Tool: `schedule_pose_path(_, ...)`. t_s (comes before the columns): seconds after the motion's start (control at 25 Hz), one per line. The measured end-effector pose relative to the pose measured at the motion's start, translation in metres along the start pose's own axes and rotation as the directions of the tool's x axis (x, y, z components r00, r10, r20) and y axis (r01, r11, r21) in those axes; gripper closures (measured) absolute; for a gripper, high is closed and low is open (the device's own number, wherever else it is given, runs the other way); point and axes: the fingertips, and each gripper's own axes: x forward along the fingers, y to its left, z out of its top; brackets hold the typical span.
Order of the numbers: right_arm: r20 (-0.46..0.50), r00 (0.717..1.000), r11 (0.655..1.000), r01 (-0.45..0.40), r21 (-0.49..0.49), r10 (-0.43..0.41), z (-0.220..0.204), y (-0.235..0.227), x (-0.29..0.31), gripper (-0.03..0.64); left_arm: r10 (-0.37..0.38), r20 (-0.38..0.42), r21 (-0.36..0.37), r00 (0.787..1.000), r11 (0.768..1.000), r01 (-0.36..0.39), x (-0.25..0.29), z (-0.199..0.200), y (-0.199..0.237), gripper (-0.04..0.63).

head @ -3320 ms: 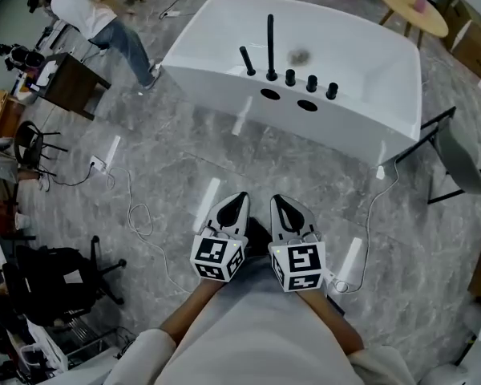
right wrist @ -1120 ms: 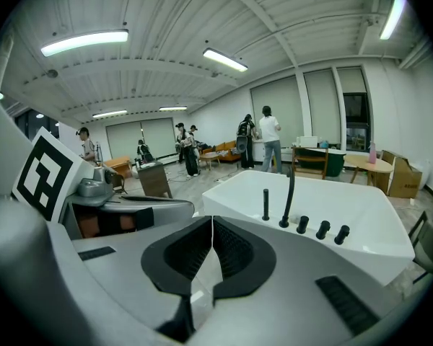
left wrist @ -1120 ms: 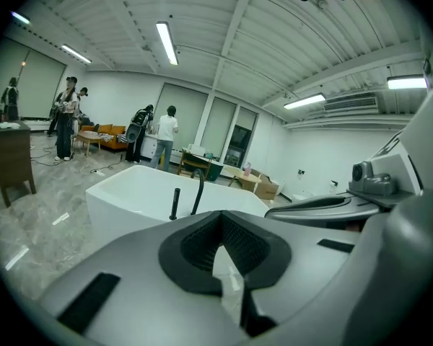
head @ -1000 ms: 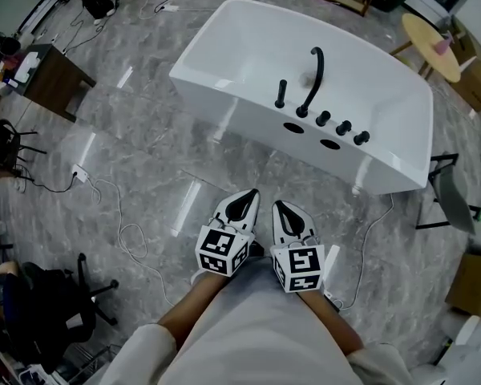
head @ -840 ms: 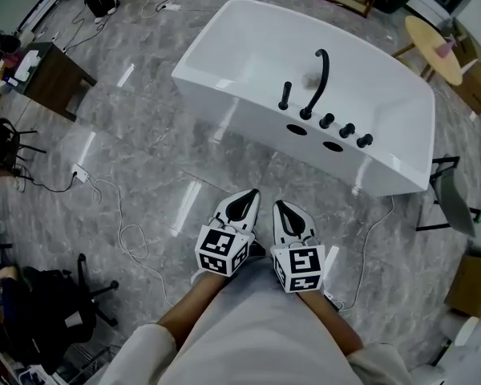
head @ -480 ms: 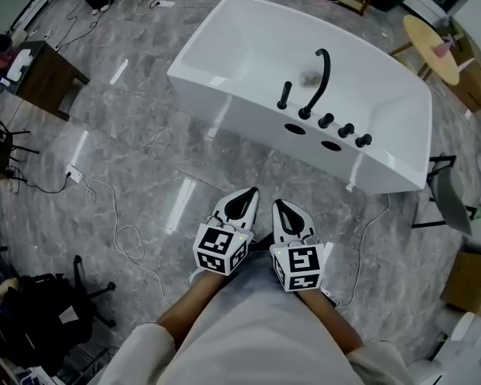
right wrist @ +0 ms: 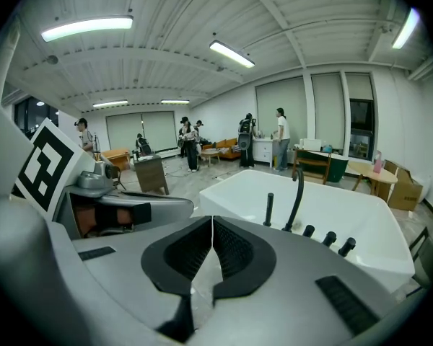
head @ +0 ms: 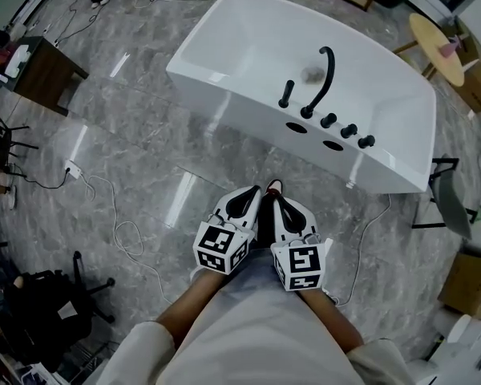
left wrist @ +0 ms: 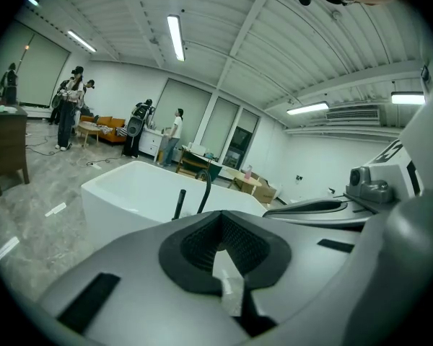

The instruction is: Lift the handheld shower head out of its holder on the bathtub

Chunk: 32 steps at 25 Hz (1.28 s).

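The white bathtub [head: 224, 38] stands ahead on the grey marble floor. On its near rim the black handheld shower head [head: 286, 95] stands upright in its holder, left of the curved black spout [head: 321, 79] and three black knobs [head: 349, 129]. My left gripper [head: 252, 191] and right gripper [head: 276, 197] are side by side close to my body, well short of the tub, both shut and empty. The left gripper view shows the shower head [left wrist: 179, 204] beyond the shut left gripper [left wrist: 218, 216]. In the right gripper view the shower head [right wrist: 268, 209] rises past the shut right gripper [right wrist: 212, 219].
A shoe tip [head: 272, 186] shows between the grippers. Cables [head: 128, 231] trail over the floor at left. A brown desk [head: 36, 62] stands far left, a round table [head: 437, 34] top right, a black-legged stand [head: 445, 191] right of the tub. Several people [right wrist: 187, 139] stand far off.
The view has swung round the tub and come slightly nearer; the person in white has left the picture. A shoe tip now shows between the grippers, which stay shut side by side.
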Motion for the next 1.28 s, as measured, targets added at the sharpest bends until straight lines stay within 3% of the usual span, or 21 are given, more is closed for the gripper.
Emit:
schedule_pose_path(0.36,-0.008,1.000,1.000,0.020,0.003,-0.020,0.014,-0.035,0.027,0.597,0.030,0.033,0.012,0.999,0.999,-0.030,0.037,0.025,0.019,0.591)
schedule_pose_path(0.96,-0.075,0.997,0.998,-0.003,0.061,0.007,0.022,-0.104,0.077,0.597,0.007,-0.088,-0.042,0.996,0.999,-0.011,0.127,0.017,0.025,0.591)
schedule_pose_path(1.28,-0.047,0.999,0.998,-0.003,0.058,0.006,0.048,-0.148,0.102,0.597,0.028,-0.095,-0.015,0.995,0.999,-0.030,0.168,0.036,0.033,0.591)
